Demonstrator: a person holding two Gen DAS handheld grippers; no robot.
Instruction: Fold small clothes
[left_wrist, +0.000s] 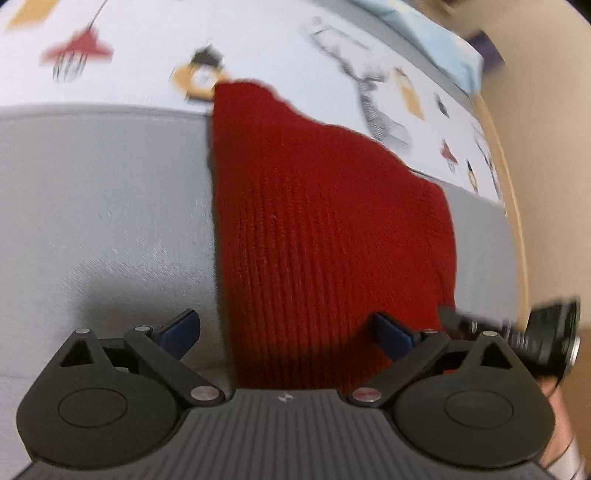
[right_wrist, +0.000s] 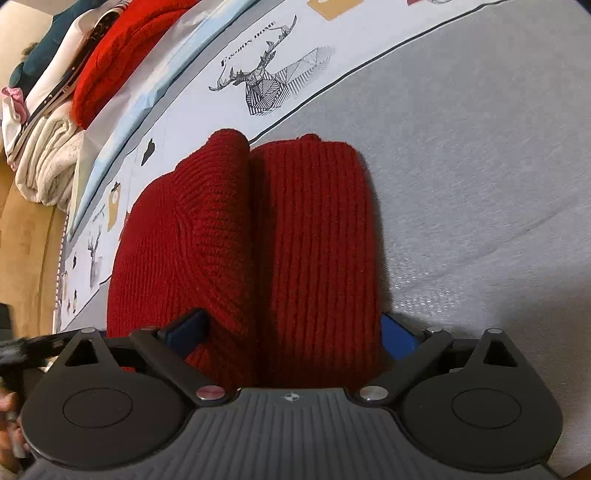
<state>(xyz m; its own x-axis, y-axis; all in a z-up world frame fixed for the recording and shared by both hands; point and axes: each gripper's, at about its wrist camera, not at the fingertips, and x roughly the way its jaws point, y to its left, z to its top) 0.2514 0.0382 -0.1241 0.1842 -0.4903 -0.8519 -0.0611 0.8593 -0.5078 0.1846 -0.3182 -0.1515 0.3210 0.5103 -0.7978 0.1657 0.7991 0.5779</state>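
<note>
Left wrist: left claw (left_wrist: 288, 332) wide open, nothing gripped. Red knit (left_wrist: 325, 229) lies flat on the grey sheet (left_wrist: 110, 206), its near end between the fingers; frame blurred. The knit's far end reaches the printed sheet (left_wrist: 258, 40).

Right wrist: right claw (right_wrist: 295, 330) wide open too, the knit (right_wrist: 258, 240) just ahead, both sides folded in and meeting at a centre seam. Probably one crosswise fold left. Beyond the knit, a clothes pile (right_wrist: 70, 110) at the bed's edge.

Ribbed red knit sweater (right_wrist: 258, 240) on matt grey woven sheet (right_wrist: 480, 166)
</note>
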